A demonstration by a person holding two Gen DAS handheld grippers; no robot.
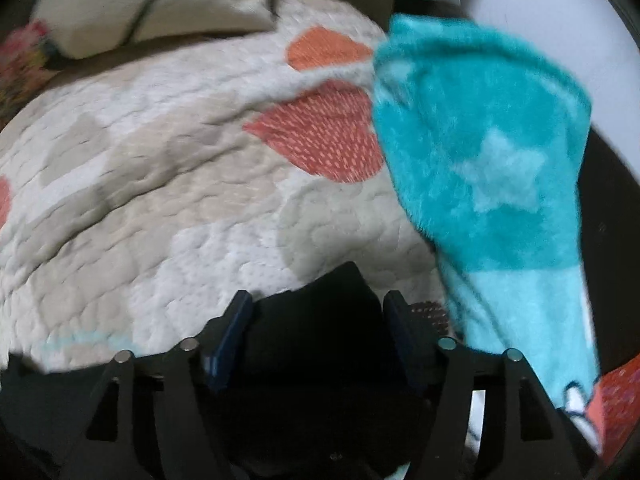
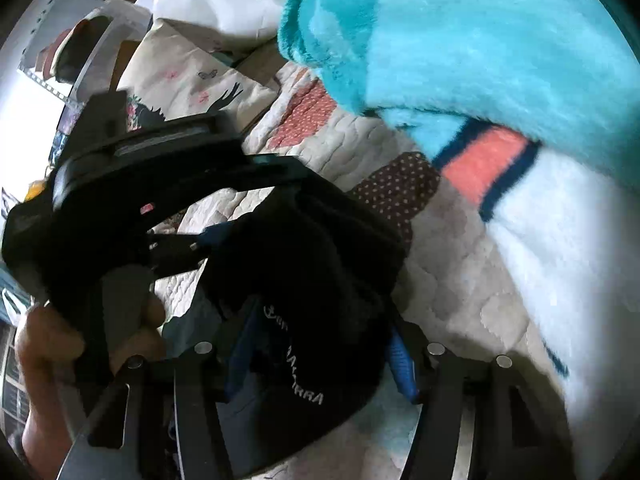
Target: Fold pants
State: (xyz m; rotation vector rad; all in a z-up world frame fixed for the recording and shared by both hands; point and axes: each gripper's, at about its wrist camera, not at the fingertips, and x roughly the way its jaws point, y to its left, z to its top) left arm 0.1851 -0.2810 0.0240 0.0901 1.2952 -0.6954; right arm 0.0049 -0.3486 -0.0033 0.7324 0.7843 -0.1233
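Left wrist view showed the quilt [image 1: 140,208] filling everything from nine o'clock to the centre, pale with coral patches; a cream pillow [image 1: 160,4] printed with dark figures sat at eleven o'clock; at six o'clock the left gripper [image 1: 316,320] had its blue pads standing apart, dark cloth of the pants [image 1: 320,312] lying between them, though whether the pads pressed on it I could not tell; from one o'clock down to five o'clock a teal fleece blanket [image 1: 480,140] with a pale star hung across the bed's edge. In the right wrist view a hand [image 2: 60,360] at eight o'clock gripped the handle of the left tool, whose black body crossed at nine o'clock; the pants [image 2: 312,280], black with white lettering, were bunched at the centre, reaching down to six o'clock between the parted fingers of the right gripper [image 2: 320,364], their grip on the cloth unclear; the teal blanket [image 2: 460,40] spread from twelve to three o'clock over the quilt [image 2: 452,264].
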